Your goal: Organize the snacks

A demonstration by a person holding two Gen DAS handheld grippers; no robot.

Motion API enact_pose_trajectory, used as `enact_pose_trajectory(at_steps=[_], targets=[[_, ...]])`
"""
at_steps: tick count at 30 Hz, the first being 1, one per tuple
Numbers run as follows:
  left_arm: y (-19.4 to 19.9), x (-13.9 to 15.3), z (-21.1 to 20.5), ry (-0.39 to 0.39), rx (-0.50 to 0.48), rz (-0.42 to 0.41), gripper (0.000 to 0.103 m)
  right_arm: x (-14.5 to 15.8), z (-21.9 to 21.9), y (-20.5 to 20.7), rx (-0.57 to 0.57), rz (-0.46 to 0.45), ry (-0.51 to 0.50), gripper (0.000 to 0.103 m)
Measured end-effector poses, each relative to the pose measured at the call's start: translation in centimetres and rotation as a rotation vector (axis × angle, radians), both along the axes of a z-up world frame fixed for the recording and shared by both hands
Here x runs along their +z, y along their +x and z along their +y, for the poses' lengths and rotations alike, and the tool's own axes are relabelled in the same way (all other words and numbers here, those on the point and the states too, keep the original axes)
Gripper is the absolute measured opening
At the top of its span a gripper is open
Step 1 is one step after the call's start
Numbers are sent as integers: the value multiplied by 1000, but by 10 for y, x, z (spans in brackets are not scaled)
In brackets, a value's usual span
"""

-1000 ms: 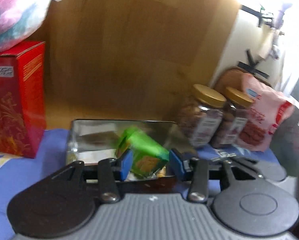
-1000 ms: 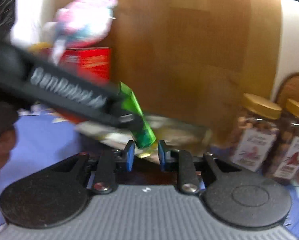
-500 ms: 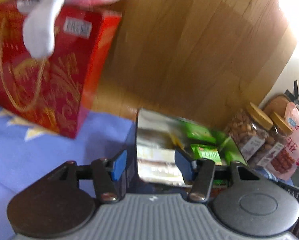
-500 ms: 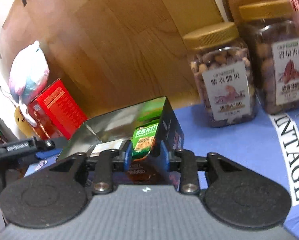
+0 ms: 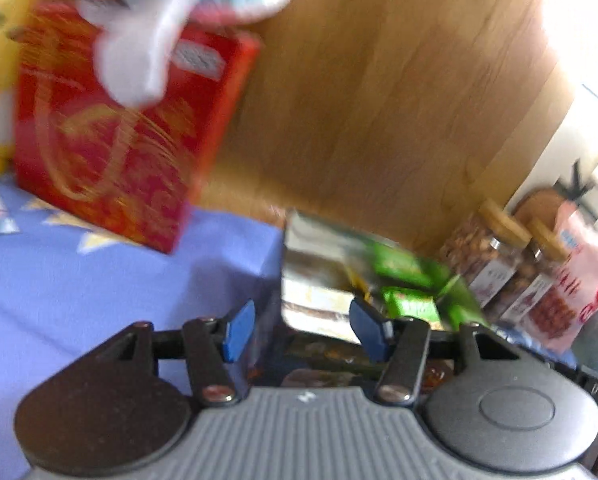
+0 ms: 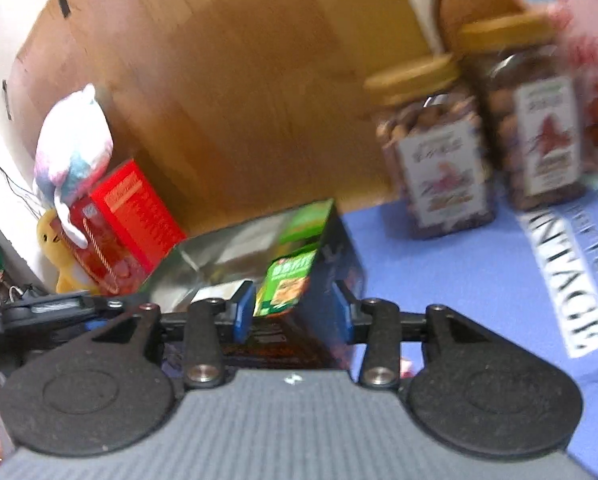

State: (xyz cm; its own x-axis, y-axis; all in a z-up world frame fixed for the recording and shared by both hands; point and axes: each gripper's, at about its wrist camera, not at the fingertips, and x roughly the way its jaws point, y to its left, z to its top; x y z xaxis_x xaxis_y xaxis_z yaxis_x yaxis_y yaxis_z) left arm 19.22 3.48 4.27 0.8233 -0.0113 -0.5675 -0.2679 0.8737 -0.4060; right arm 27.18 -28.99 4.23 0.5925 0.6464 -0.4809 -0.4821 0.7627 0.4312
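Observation:
A shiny metal tin (image 5: 311, 280) with dark outer walls sits on the blue cloth and holds green snack packets (image 5: 411, 304). In the right wrist view the tin (image 6: 331, 264) shows one green packet (image 6: 287, 288) standing against its right wall. My left gripper (image 5: 303, 328) is open and empty, its jaws straddling the tin's near left corner. My right gripper (image 6: 293, 312) is open, jaws either side of the tin's near right wall; nothing is held.
A red gift box (image 5: 111, 148) with a plush toy (image 5: 187, 0) on top stands left. Two nut jars (image 6: 431, 148) (image 6: 539, 112) and a pink snack bag (image 5: 575, 276) stand right. A wooden panel (image 5: 379, 100) rises behind. The left gripper's arm (image 6: 51, 308) shows at the right view's left edge.
My left gripper let the green packet go into the tin and swung left. My right gripper moved to the tin's right side and its jaws opened wider.

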Motion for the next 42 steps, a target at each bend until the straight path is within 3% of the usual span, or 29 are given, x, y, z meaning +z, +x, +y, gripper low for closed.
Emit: enact_pose_trajectory(at_steps=[4, 8, 10, 12, 18, 20, 25, 29, 35, 40, 41, 42], targets=[[-43, -9, 1, -39, 18, -18, 59, -9, -21, -22, -23, -24, -50, 44], [-63, -31, -14, -8, 12, 42, 59, -40, -28, -11, -86, 107, -82, 41], [-65, -43, -18, -34, -9, 89, 58, -55, -23, -7, -55, 180, -63, 37], [-68, -54, -21, -81, -34, 121, 57, -57, -16, -16, -38, 195, -50, 37], [-85, -56, -26, -86, -37, 102, 57, -54, 20, -66, 149, 142, -130, 40], [-95, -51, -23, -81, -33, 85, 57, -48, 20, -70, 128, 95, -142, 40], [-109, -45, -13, -106, -17, 54, 57, -27, 5, -67, 82, 71, -58, 40], [-116, -47, -6, -139, -15, 35, 57, -25, 25, -77, 198, 119, -6, 40], [-130, -51, 8, -166, 4, 27, 57, -39, 85, -101, 364, 102, -106, 40], [-135, -55, 17, -186, 4, 25, 57, -54, 128, -113, 450, 33, -199, 40], [-135, -55, 19, -185, 4, 25, 57, -56, 134, -118, 468, 20, -220, 30], [-135, -56, 21, -187, 4, 25, 57, -58, 140, -123, 498, 6, -248, 12]])
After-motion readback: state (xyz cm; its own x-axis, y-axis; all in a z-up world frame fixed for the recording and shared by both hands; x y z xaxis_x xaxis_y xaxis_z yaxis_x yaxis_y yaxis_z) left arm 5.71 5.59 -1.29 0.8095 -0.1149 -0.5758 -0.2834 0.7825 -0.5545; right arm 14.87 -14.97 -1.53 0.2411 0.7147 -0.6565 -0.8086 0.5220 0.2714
